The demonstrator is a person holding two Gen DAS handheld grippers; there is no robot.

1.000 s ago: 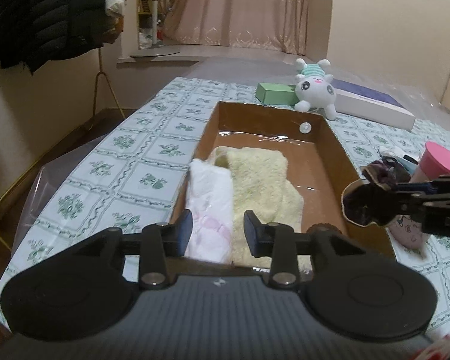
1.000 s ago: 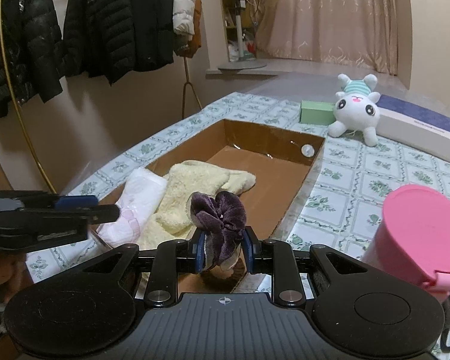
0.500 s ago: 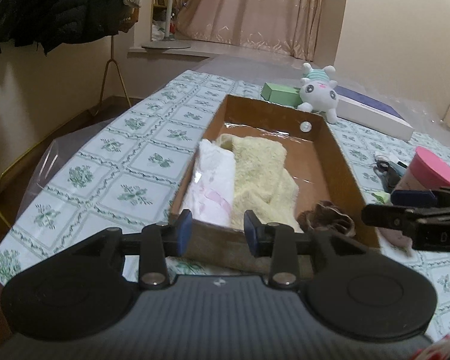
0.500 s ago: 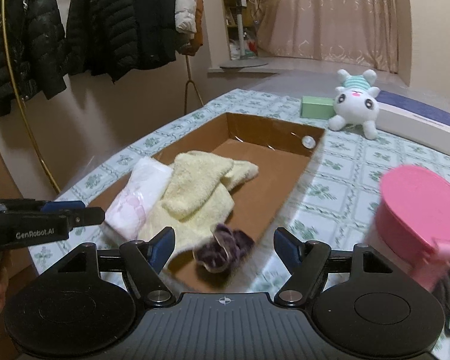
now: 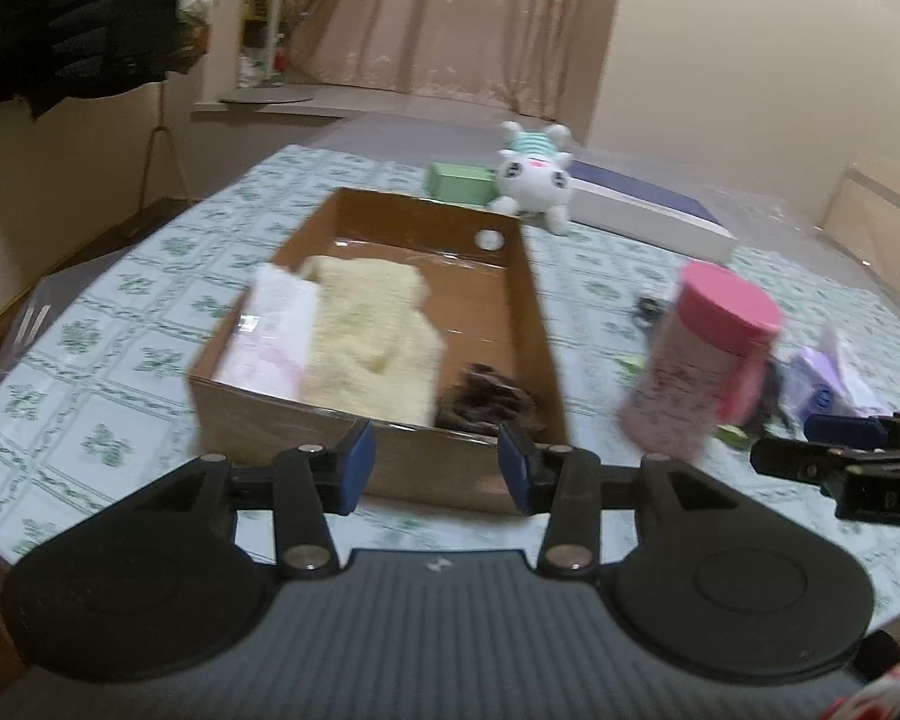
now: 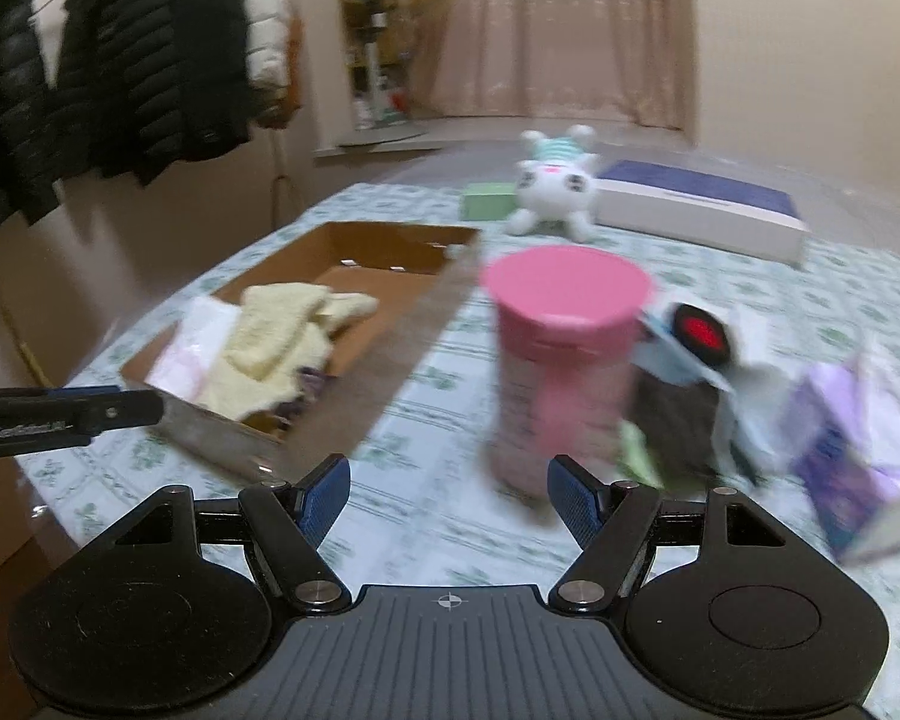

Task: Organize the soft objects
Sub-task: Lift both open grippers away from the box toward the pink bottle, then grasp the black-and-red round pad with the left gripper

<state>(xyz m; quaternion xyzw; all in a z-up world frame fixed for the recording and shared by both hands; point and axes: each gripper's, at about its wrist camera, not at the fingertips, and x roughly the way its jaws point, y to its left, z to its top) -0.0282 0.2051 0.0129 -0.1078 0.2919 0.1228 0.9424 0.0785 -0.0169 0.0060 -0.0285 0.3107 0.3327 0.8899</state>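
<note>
A brown cardboard box (image 5: 528, 306) (image 6: 432, 300) lies on the patterned table. Inside it are a folded pale pink cloth (image 5: 273, 333) (image 6: 189, 348), a cream towel (image 5: 372, 342) (image 6: 276, 342) and a dark purple scrunchie (image 5: 486, 399) (image 6: 309, 381) in the near right corner. My left gripper (image 5: 437, 468) hangs in front of the box's near wall, its jaws opening with nothing between them. My right gripper (image 6: 449, 501) stands open and empty to the right of the box, close before a pink-lidded bottle (image 6: 561, 354) (image 5: 702, 360). A white plush toy (image 5: 534, 177) (image 6: 555, 186) sits behind the box.
A green box (image 5: 459, 183) and a long white and blue box (image 6: 699, 210) lie at the back. Right of the bottle are a dark object with a red round spot (image 6: 699, 333), black fabric (image 6: 681, 426) and a purple packet (image 6: 852, 468). Dark jackets (image 6: 150, 60) hang at left.
My right gripper opened and dropped the purple scrunchie into the box's near corner, then swung right toward the pink bottle. My left gripper drew back from over the box and widened a little.
</note>
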